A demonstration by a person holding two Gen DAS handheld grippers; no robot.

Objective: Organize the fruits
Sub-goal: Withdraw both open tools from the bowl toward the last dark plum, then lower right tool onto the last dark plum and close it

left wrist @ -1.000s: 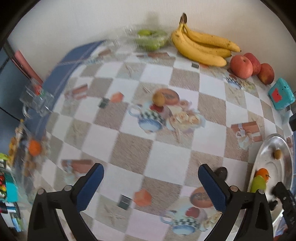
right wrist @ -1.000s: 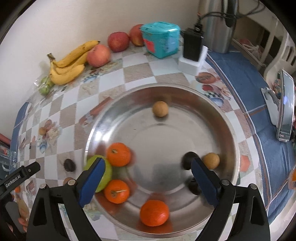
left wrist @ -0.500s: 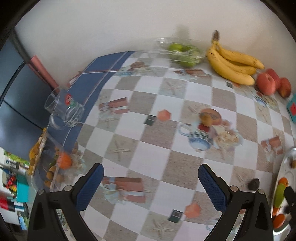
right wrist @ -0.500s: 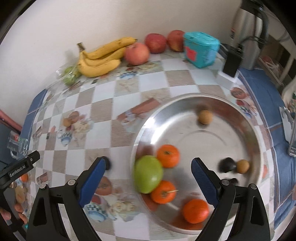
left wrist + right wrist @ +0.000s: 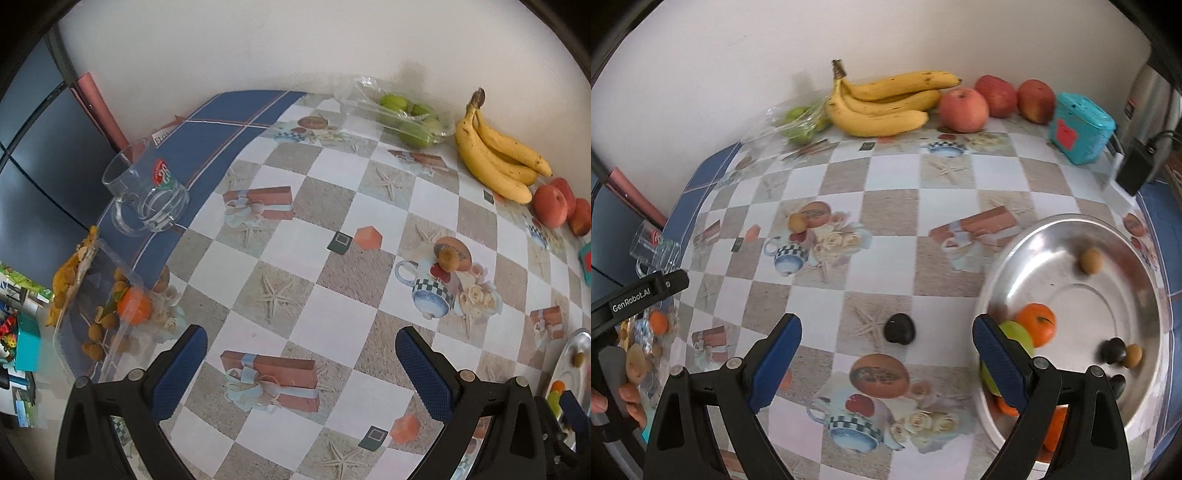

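My right gripper (image 5: 886, 363) is open and empty above the checked tablecloth, and a dark round fruit (image 5: 899, 328) lies on the cloth just beyond the gap between its fingers. To its right the steel bowl (image 5: 1027, 258) holds oranges (image 5: 1036, 322), a green fruit (image 5: 1015, 334), small brown fruits (image 5: 1090, 260) and dark ones (image 5: 1112, 350). My left gripper (image 5: 301, 369) is open and empty over bare cloth. A clear bag (image 5: 107, 317) at its left holds an orange (image 5: 136, 305) and small brown fruits. One small brown fruit (image 5: 447, 257) sits mid-table.
Along the wall lie bananas (image 5: 886, 103), red apples (image 5: 963, 109), a bag of green fruit (image 5: 799, 123) and a teal box (image 5: 1080, 127). A glass mug (image 5: 146, 192) stands near the table's left edge. A black charger (image 5: 1136, 164) sits at the right.
Both grippers have swung left across the table. The bowl slid from the middle of the right wrist view to its right side; the mug and fruit bag came into the left wrist view.
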